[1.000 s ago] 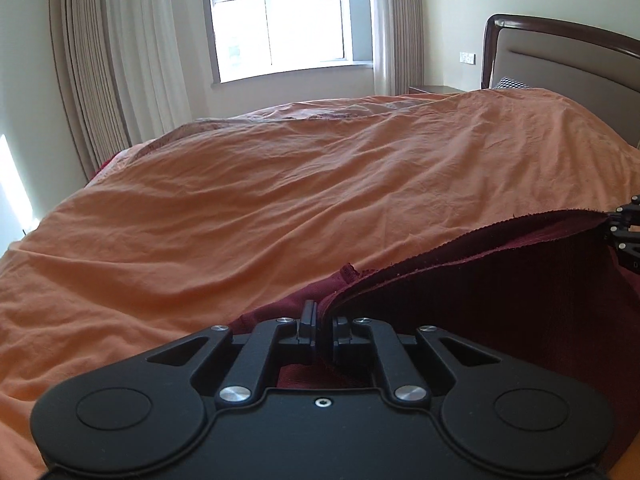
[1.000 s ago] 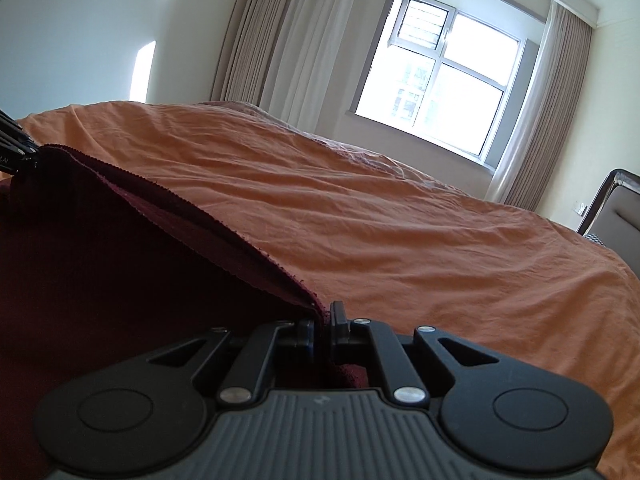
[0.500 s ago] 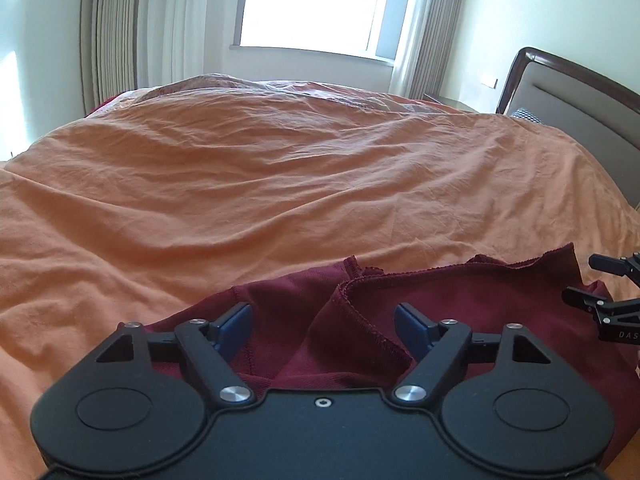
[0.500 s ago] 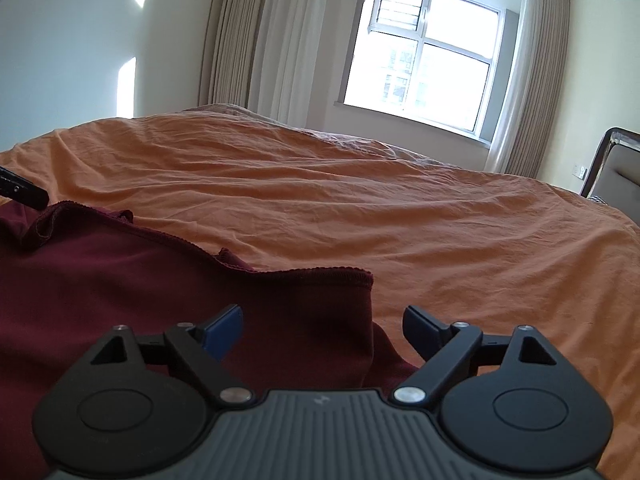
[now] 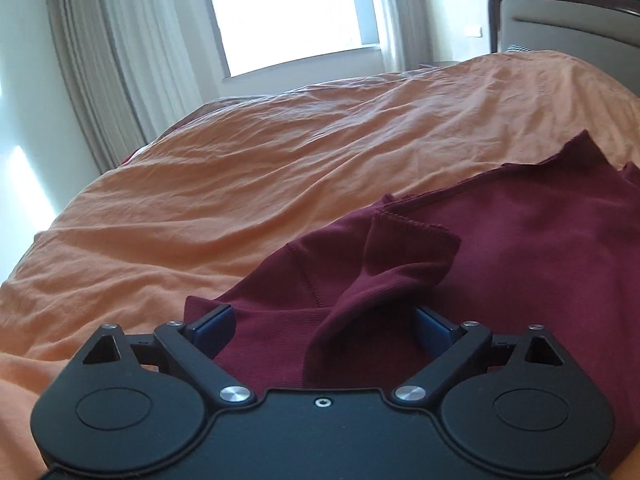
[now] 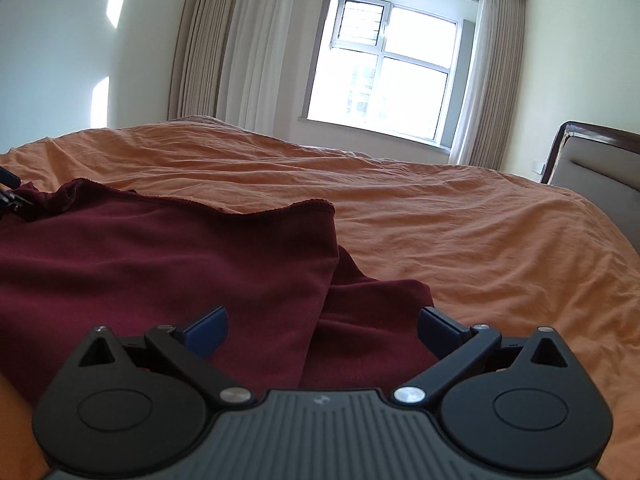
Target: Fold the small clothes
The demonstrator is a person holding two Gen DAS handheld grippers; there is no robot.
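Note:
A dark red garment (image 5: 500,256) lies folded over itself on the orange bedcover (image 5: 248,184). In the left wrist view a ribbed cuff or hem (image 5: 384,276) stands up loosely between the blue pads of my left gripper (image 5: 324,330), whose jaws are still opening and do not press the cloth. In the right wrist view the same garment (image 6: 160,256) spreads to the left with its stitched edge (image 6: 296,206) raised. My right gripper (image 6: 322,328) hovers over its near corner, jaws still opening wide, nothing pinched. The left gripper's fingertip (image 6: 10,196) shows at that view's far left edge.
The orange bedcover (image 6: 460,232) stretches wrinkled away to the window (image 6: 396,80) and curtains (image 5: 120,60). A padded headboard (image 5: 568,28) stands at the right, also the headboard (image 6: 600,160) in the right wrist view.
Both grippers, shut on the garment's top edge a second ago, let it go and opened wide. The lifted cloth dropped onto the bed. Both hands have pulled back and sunk a little.

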